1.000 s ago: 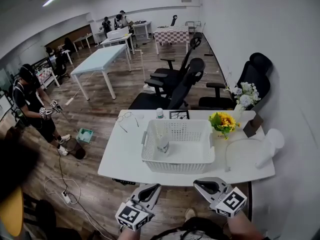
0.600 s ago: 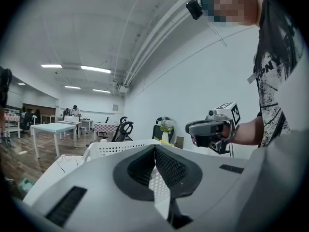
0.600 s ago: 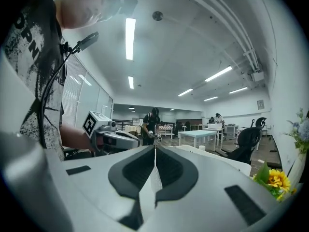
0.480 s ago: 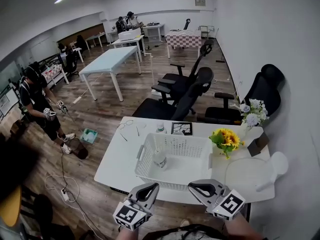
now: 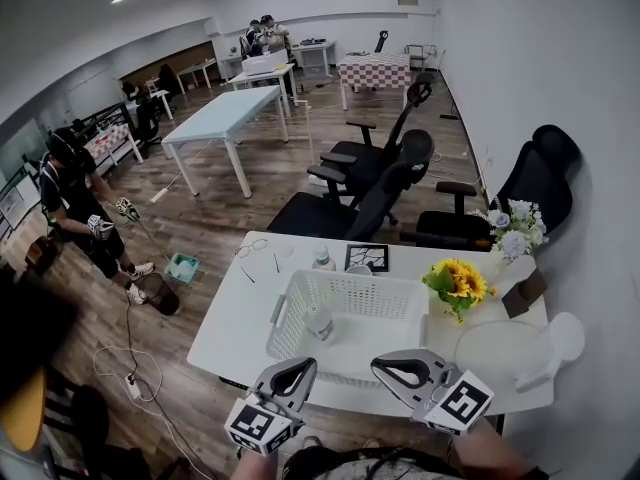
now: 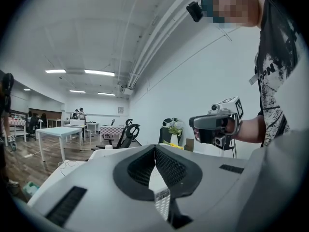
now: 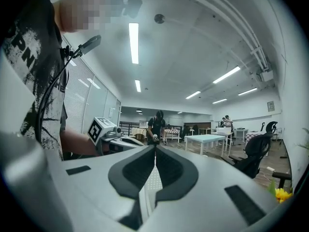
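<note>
In the head view my left gripper [image 5: 296, 366] and right gripper [image 5: 386, 366] hover side by side over the near edge of a white table [image 5: 232, 320]. Both are shut with nothing between their jaws. Their tips point at a white slatted basket [image 5: 388, 299] that holds a small white jar [image 5: 320, 321]. In the left gripper view the left gripper [image 6: 155, 147] has its jaws meeting at the tip, and the right gripper [image 6: 216, 125] shows held in a hand. In the right gripper view the right gripper [image 7: 155, 147] is likewise shut, with the left gripper [image 7: 112, 138] beside it.
On the table stand sunflowers [image 5: 458, 280], a vase of pale flowers [image 5: 514, 224], a bottle [image 5: 322, 258], a dark picture frame [image 5: 367, 258], glasses [image 5: 252, 248] and a white lamp [image 5: 550, 342]. Black office chairs [image 5: 385, 182] stand behind. A person [image 5: 75, 200] stands at left near floor cables [image 5: 125, 360].
Both grippers have risen a little and sit closer to the basket in the head view. The right gripper view has swung left, so the sunflowers slid to its right edge.
</note>
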